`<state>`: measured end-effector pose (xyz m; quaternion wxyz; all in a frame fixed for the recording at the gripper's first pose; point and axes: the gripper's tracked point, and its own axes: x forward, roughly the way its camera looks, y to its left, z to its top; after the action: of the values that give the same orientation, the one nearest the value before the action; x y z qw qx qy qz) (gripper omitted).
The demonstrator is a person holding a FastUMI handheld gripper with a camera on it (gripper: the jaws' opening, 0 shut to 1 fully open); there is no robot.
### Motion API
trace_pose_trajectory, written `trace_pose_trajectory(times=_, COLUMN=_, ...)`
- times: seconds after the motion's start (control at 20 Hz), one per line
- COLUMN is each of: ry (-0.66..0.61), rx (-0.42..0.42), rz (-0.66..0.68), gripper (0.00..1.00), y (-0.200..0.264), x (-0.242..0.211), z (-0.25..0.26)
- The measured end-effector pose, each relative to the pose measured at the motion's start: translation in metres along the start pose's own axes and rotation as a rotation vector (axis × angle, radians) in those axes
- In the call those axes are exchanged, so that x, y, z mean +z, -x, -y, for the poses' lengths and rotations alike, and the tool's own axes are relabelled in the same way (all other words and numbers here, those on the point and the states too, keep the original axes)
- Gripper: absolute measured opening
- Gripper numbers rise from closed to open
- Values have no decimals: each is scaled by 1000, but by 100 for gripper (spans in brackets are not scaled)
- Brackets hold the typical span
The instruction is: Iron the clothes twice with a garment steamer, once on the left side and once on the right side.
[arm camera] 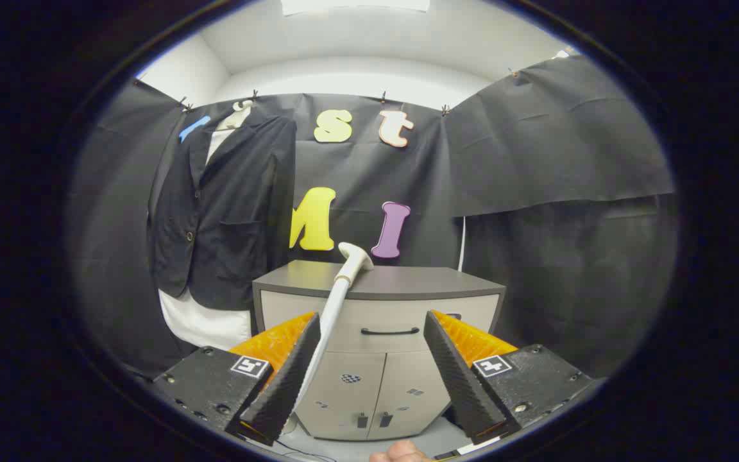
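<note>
A dark suit jacket (pixel 222 212) hangs over a white shirt (pixel 203 324) on the booth's back wall, beyond and to the left of my fingers. A white garment steamer wand (pixel 337 301) leans against the grey cabinet (pixel 408 282), its head (pixel 355 256) resting above the cabinet's top edge. My gripper (pixel 371 317) is open and wide. The wand's shaft runs down close along the inner face of the left finger (pixel 286 378). Whether it touches that finger I cannot tell. The right finger (pixel 456 372) is well apart from it.
The cabinet has a drawer with a dark handle (pixel 390 332) and two lower doors, straight ahead of my fingers. Black cloth walls close the booth behind and on the right. A white cable (pixel 462 244) hangs behind the cabinet. A fingertip of a person's hand (pixel 401 453) shows beneath the gripper.
</note>
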<state>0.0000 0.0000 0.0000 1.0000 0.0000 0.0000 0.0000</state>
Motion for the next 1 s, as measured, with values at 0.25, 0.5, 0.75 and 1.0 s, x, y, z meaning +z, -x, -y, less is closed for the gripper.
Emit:
trace_pose_trajectory(times=0.25, ry=14, rx=-4, rz=-3, gripper=100, y=-5, x=5, z=-9)
trace_pose_trajectory(times=0.5, ry=30, rx=-9, rz=4, gripper=100, y=-7, x=16, z=-22)
trace_pose_trajectory(times=0.75, ry=42, rx=-14, rz=-2, gripper=100, y=-13, x=31, z=-33)
trace_pose_trajectory(times=1.0, ry=6, rx=-65, rz=-71, gripper=100, y=-30, x=46, z=-34)
